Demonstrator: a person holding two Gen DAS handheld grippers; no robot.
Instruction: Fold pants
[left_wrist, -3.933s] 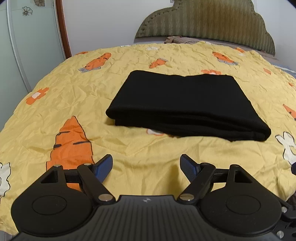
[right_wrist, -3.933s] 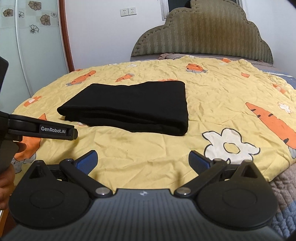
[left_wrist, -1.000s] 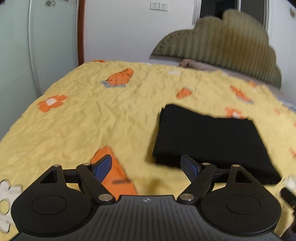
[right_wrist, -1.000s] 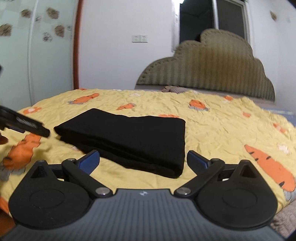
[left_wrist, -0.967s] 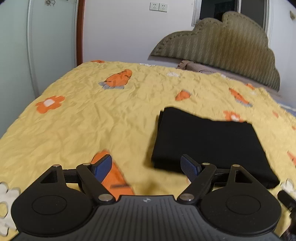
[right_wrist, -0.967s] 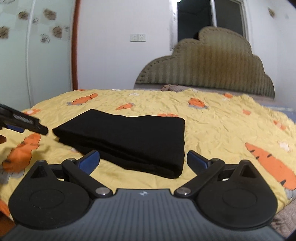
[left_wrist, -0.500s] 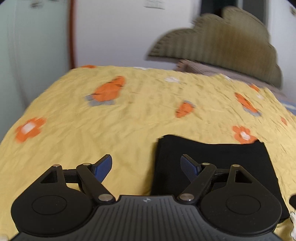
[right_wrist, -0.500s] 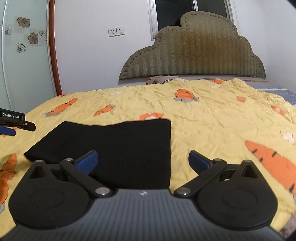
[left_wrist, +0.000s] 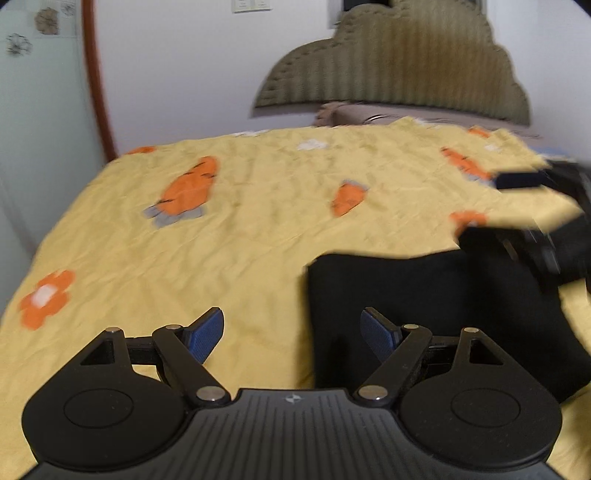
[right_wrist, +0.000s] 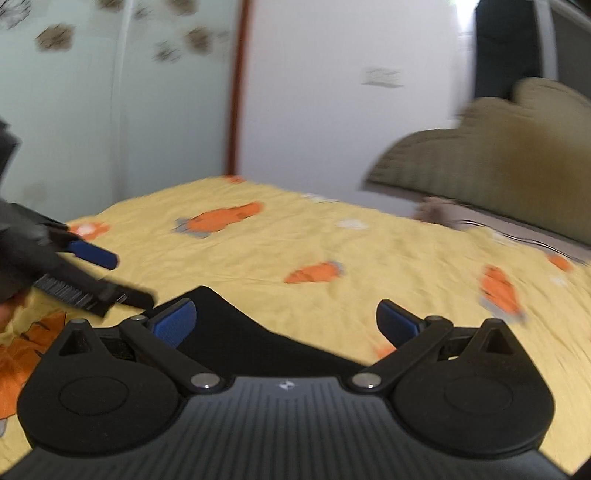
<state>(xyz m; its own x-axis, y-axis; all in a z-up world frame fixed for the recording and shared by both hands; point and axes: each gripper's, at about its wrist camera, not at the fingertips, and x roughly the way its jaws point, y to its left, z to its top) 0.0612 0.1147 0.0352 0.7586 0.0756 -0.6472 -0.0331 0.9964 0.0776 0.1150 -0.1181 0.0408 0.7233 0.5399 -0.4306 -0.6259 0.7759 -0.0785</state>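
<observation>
The black pants (left_wrist: 436, 306) lie folded into a flat rectangle on the yellow carrot-print bedspread (left_wrist: 240, 229). My left gripper (left_wrist: 291, 330) hovers open over the left edge of the pants, its right pad above the black cloth and its left pad above the yellow spread. In the right wrist view a corner of the pants (right_wrist: 236, 328) shows just beneath my right gripper (right_wrist: 286, 323), which is open with nothing between its blue pads. The other gripper's fingers (right_wrist: 94, 273) reach in from the left there, and the right gripper appears blurred at the right edge (left_wrist: 535, 221) of the left wrist view.
A padded olive headboard (left_wrist: 391, 74) stands at the far end of the bed against a white wall (left_wrist: 184, 74). A frosted glass door with flower decals (right_wrist: 92, 110) and a brown frame is on the left. A grey blanket (left_wrist: 354, 114) lies by the headboard.
Both grippers have come in over the folded pants from the near edge. The right one swung left and rolled, so the headboard slid to the right of its view. Both stayed open.
</observation>
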